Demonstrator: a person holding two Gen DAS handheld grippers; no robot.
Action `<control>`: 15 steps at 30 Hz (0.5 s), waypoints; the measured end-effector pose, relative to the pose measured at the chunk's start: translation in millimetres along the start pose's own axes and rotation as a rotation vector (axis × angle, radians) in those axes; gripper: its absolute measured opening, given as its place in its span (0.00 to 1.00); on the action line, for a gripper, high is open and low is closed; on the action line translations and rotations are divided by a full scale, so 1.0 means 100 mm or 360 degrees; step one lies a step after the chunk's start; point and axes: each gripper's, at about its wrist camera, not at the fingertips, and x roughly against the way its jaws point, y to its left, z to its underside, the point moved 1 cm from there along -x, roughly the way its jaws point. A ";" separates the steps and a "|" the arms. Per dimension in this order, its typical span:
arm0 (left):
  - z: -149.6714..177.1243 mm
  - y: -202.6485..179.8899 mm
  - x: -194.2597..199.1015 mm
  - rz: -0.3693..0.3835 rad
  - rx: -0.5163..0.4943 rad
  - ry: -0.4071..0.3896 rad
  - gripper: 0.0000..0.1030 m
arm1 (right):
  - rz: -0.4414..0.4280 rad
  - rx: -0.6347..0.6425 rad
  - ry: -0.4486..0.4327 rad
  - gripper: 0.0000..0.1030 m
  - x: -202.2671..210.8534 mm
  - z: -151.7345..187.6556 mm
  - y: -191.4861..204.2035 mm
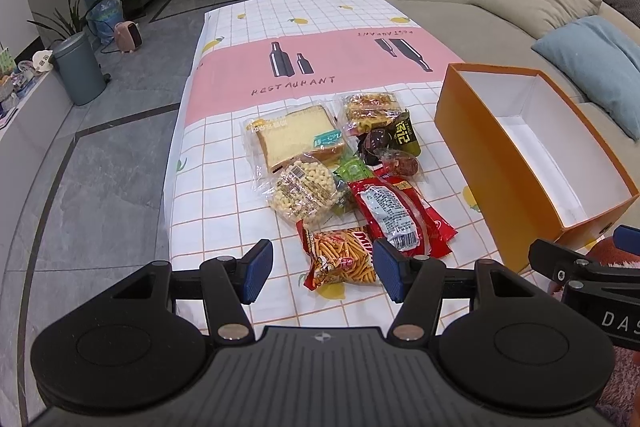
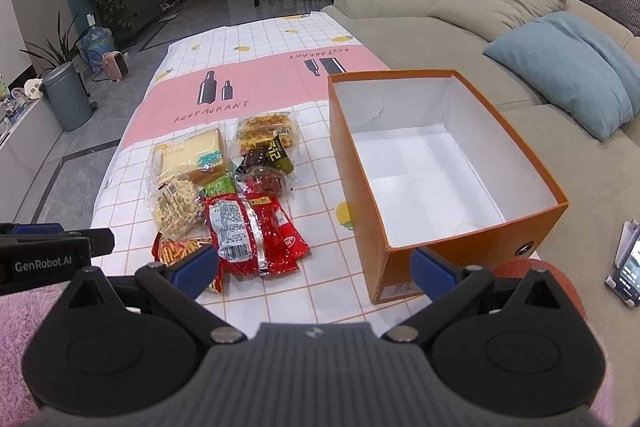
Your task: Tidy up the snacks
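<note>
A heap of snacks lies on the checked tablecloth [image 1: 224, 211]: wrapped bread [image 1: 298, 139], a bag of puffed balls [image 1: 304, 191], a red packet [image 1: 396, 215], a bag of stick snacks [image 1: 344, 259], a pastry pack [image 1: 370, 109] and a dark green packet [image 1: 406, 135]. My left gripper [image 1: 325, 271] hangs open above the near end of the heap, over the stick snacks, holding nothing. An orange box [image 2: 360, 187] with a bare white inside stands to the right of the heap. In front of its near corner my right gripper [image 2: 316, 269] is open and holds nothing.
A beige sofa [image 2: 400, 27] with a blue cushion [image 2: 568, 75] runs along the right side. A phone on a stand [image 2: 628, 267] sits at the far right. Grey floor, a bin [image 1: 78, 67] and plants are on the left. Pink fluffy fabric [image 2: 24, 315] fills the near foreground.
</note>
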 end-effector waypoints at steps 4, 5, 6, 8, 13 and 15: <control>-0.01 0.00 -0.02 0.0000 0.0001 0.0011 0.66 | -0.0004 0.0005 0.0007 0.97 0.00 -0.01 0.01; -0.01 -0.01 -0.03 0.0001 0.0002 0.0013 0.66 | -0.0004 0.0006 0.0008 0.97 -0.01 -0.01 0.01; -0.01 0.00 -0.03 0.0001 0.0003 0.0014 0.66 | -0.0005 0.0007 0.0011 0.97 -0.02 -0.01 0.01; -0.01 0.00 -0.04 0.0002 0.0003 0.0019 0.66 | -0.0005 0.0010 0.0015 0.97 -0.02 -0.02 0.02; -0.02 0.01 -0.09 0.0005 0.0013 0.0044 0.66 | -0.0008 0.0014 0.0023 0.97 -0.04 -0.03 0.03; -0.02 0.02 -0.11 0.0005 0.0014 0.0054 0.66 | -0.0015 0.0019 0.0027 0.97 -0.06 -0.03 0.04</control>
